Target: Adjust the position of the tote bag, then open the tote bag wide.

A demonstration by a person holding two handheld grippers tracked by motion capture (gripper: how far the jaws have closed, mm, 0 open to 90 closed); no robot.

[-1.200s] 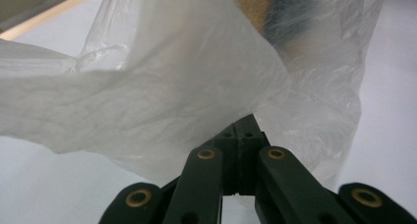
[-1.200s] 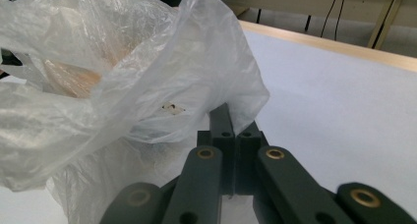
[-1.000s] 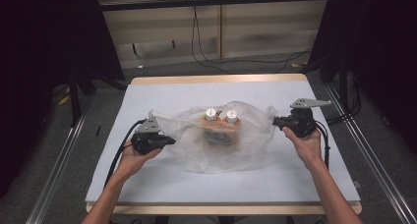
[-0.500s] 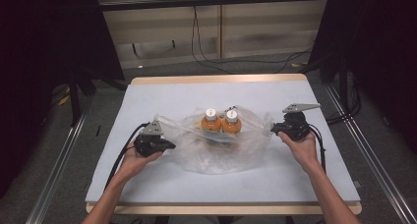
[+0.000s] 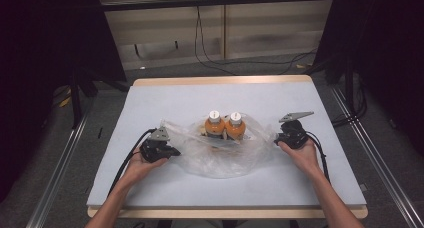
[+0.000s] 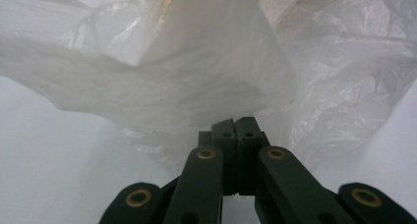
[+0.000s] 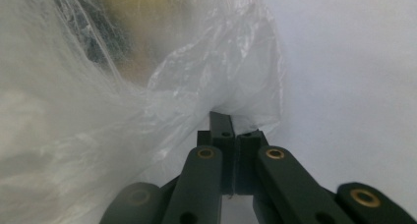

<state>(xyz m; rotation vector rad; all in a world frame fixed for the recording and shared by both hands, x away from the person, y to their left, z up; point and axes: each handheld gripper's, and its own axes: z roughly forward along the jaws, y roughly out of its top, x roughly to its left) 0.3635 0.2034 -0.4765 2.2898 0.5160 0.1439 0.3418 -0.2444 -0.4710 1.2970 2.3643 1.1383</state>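
Through the clear plastic bag (image 5: 220,150) the lower halves of two orange bottles (image 5: 225,127) blur — what they stand on is hard to make out. Crumpled and glossy, the bag lies mid-table (image 5: 150,198), stretched left to right. Left gripper (image 5: 172,151) and right gripper (image 5: 276,138) — each pinched tight on a bag edge.
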